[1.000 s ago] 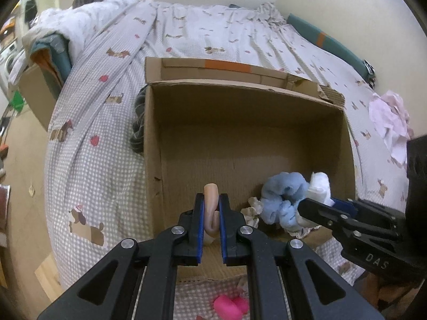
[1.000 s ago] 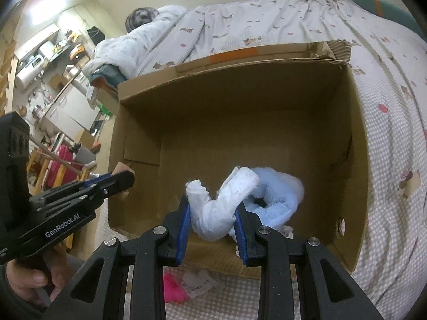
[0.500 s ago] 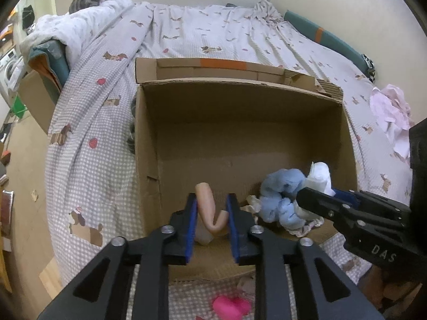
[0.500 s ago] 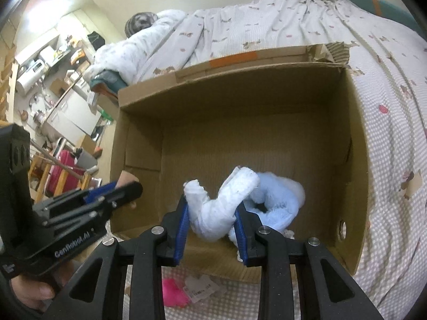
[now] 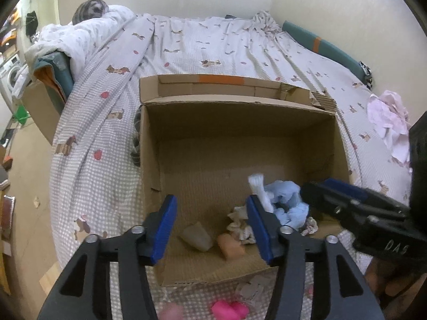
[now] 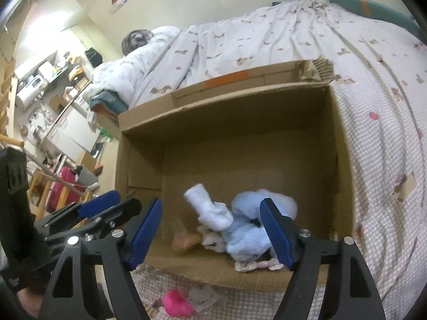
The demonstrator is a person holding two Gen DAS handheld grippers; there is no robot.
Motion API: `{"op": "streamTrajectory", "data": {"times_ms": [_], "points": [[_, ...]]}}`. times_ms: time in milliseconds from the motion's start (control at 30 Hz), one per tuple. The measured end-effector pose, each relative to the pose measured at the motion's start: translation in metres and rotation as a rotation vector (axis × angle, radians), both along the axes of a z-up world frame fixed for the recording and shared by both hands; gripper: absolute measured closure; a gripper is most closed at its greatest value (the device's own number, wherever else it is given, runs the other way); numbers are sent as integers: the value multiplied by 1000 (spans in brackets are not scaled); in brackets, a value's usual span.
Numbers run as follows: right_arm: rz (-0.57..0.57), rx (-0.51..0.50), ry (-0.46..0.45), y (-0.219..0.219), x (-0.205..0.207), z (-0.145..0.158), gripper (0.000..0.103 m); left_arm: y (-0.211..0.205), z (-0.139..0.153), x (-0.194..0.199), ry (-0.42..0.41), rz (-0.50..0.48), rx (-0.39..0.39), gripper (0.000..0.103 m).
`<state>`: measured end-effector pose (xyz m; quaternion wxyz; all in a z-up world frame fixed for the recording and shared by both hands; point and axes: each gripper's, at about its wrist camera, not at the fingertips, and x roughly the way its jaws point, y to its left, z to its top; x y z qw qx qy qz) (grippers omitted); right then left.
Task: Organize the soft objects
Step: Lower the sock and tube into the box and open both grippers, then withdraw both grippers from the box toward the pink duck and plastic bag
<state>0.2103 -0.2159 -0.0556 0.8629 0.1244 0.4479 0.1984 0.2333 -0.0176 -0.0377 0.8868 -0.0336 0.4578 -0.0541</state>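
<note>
1. Left gripper (image 5: 212,228), black with blue pads: jaws have just been opening, now apart, nothing between them; peach-coloured soft sock (image 5: 230,245) lies on the box floor below
2. Right gripper (image 6: 210,229), same build: jaws have just been opening, wide apart; white sock (image 6: 210,210) loose, resting on fluffy light-blue cloth (image 6: 248,229)
3. Both items inside open brown cardboard box (image 5: 240,112), near its front wall
4. Box sits on checked bedspread (image 5: 106,122); bright pink soft item (image 5: 229,310) on the spread in front of the box

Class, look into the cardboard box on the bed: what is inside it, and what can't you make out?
Inside the cardboard box: a white sock, fluffy blue cloth, a peach sock and a patterned cloth. Whatever lies under the blue cloth is hidden.
</note>
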Motion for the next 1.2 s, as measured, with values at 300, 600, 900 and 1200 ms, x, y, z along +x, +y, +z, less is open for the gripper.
{"op": "streamTrajectory", "data": {"times_ms": [300, 600, 900, 1200], "points": [[-39, -4, -50, -4, -7, 10, 0, 4, 5, -1, -11, 36, -16, 16], [-59, 13, -53, -10, -17, 19, 0, 14, 10, -8, -11, 79, -9, 15], [-76, -17, -37, -18, -38, 21, 0, 26, 22, -33, -31, 114, 8, 15], [-60, -48, -27, -17, -62, 20, 0, 30, 20, -64, -20, 134, 34, 15]]}}
